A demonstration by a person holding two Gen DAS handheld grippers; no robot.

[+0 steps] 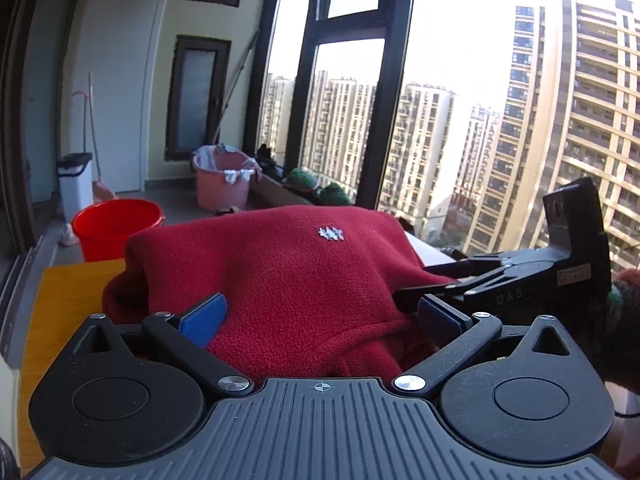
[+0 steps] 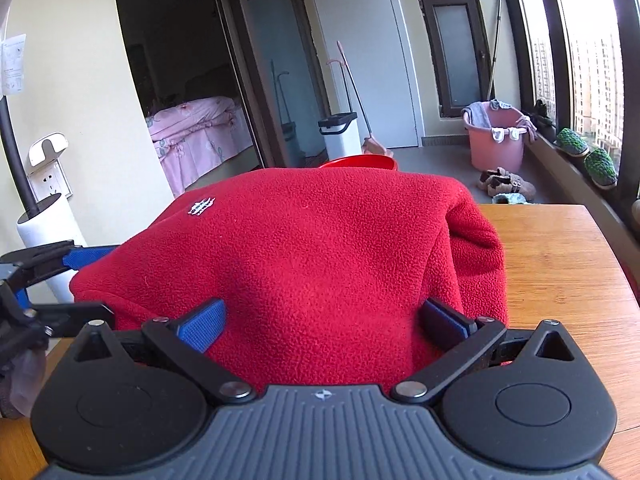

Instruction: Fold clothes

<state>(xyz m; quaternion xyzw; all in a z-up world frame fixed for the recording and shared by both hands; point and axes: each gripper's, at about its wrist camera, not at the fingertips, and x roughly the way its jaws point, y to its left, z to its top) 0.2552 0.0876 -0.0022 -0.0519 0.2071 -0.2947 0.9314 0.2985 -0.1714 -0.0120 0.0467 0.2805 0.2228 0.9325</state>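
both the left gripper (image 1: pixel 320 316) and right gripper (image 2: pixel 322 318) are standing wide open around the bundled red fleece (image 2: pixel 288 248), gripping nothing, probably needing to close before folding on the wooden table (image 2: pixel 560 256).

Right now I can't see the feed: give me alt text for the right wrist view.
A red fleece garment lies bunched on a wooden table, between the open blue-padded fingers of the right gripper. The left gripper reaches in at the garment's left edge; a red bucket and pink tub stand behind.
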